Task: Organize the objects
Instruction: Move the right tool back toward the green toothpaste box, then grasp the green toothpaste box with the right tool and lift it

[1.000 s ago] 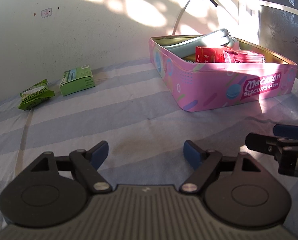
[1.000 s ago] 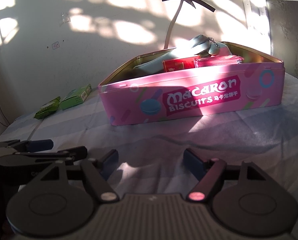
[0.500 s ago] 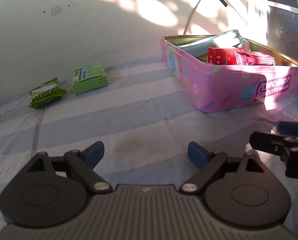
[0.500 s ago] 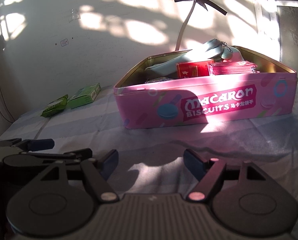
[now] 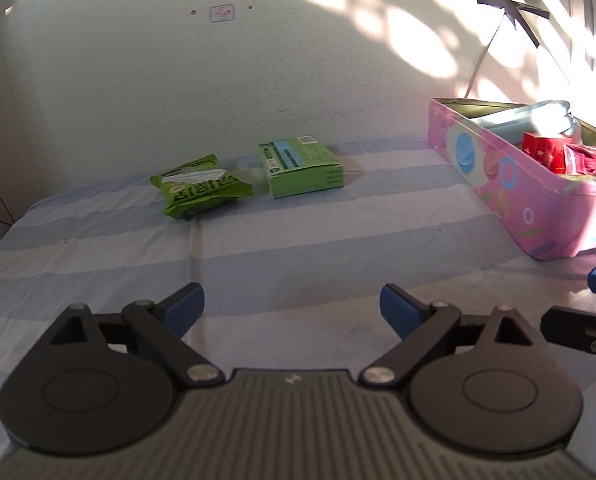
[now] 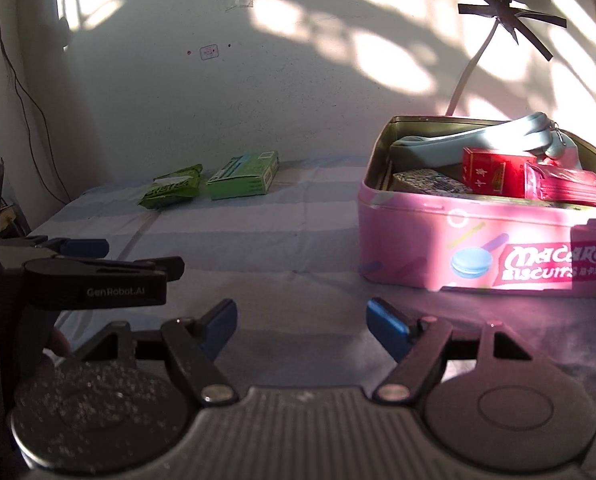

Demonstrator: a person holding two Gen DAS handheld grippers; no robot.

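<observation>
a: since half a second ago both cameras have swung left, so the pink tin (image 5: pixel 510 184) has slid to the right edge of the left wrist view and the green packets now sit near centre.

b: what's in the tin?

a: a pale blue pouch (image 6: pixel 474 140) across the back, a red box (image 6: pixel 494 172) in front of it, a red foil packet (image 6: pixel 570 188) at the right, and a patterned box (image 6: pixel 430 182) low at the left. that patterned one shows only in the right wrist view; the left wrist view hides it behind the tin wall.

b: and outside the tin?

a: a green snack bag (image 5: pixel 199 184) and a green carton (image 5: pixel 302 166), just beside each other on the striped sheet (image 5: pixel 338 224) near the wall, well apart from the tin.

b: the tools?

a: left gripper (image 5: pixel 291 308) spread wide, holding nothing, low in its frame. right gripper (image 6: pixel 302 320) also wide and unloaded. the right wrist view catches the left gripper at mid left; the left wrist view shows only a sliver of the right one at its right edge.
</observation>
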